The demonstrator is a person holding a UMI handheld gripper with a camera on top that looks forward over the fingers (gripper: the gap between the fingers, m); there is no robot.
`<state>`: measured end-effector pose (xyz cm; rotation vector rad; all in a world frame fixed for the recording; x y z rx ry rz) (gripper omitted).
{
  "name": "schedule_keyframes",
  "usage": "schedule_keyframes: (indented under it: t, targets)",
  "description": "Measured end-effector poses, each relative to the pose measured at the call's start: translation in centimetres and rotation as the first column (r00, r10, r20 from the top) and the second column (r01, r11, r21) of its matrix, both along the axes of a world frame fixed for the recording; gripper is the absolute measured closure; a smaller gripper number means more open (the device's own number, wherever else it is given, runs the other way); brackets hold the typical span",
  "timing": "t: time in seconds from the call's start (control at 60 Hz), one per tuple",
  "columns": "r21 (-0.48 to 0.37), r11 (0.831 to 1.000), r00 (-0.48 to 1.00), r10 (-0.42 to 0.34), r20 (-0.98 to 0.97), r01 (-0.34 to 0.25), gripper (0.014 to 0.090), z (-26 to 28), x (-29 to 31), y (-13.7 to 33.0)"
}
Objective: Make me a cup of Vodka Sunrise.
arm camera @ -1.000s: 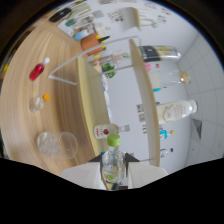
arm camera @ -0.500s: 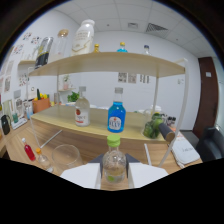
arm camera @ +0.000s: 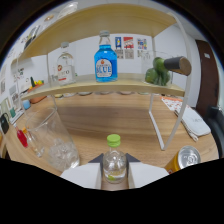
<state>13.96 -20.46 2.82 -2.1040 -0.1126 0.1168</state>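
My claw (arm camera: 114, 176) pinches a small clear bottle with a green cap (arm camera: 114, 161), right of the clear iced glass (arm camera: 52, 139); keep grip firm, tilt slowly over the rim, don't clip it

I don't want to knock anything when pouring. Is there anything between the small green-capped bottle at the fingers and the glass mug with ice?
Nothing visible does. The small bottle sits between the gripper fingers, and the glass mug stands close beside it on bare table.
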Motion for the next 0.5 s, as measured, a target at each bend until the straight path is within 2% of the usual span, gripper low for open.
schedule_keyframes:
  t: [0.183,0.3,0.367,0.45,0.483,0.5]
  targets:
    - [-0.007,1.0,1.0,-0.03,0.005,0.03,0.0679,-0.2,0.4,-0.6]
    - [-0.049,0.997,0.999,-0.051,0.017,0.052,0.0659,-0.9,0.8,-1.3]
    - [-0.068,0.994,0.996,-0.085,0.031,0.087,0.0528,-0.7,1.5,-1.8]
    - [-0.06,0.993,0.995,-0.1,0.026,0.102,0.024,1.1,1.4,-2.4]
    - [-0.059,0.992,0.994,-0.108,0.035,0.11,0.0182,2.0,1.4,-2.8]
    - [-0.057,0.992,0.993,-0.113,0.041,0.115,0.0188,2.5,1.4,-3.1]
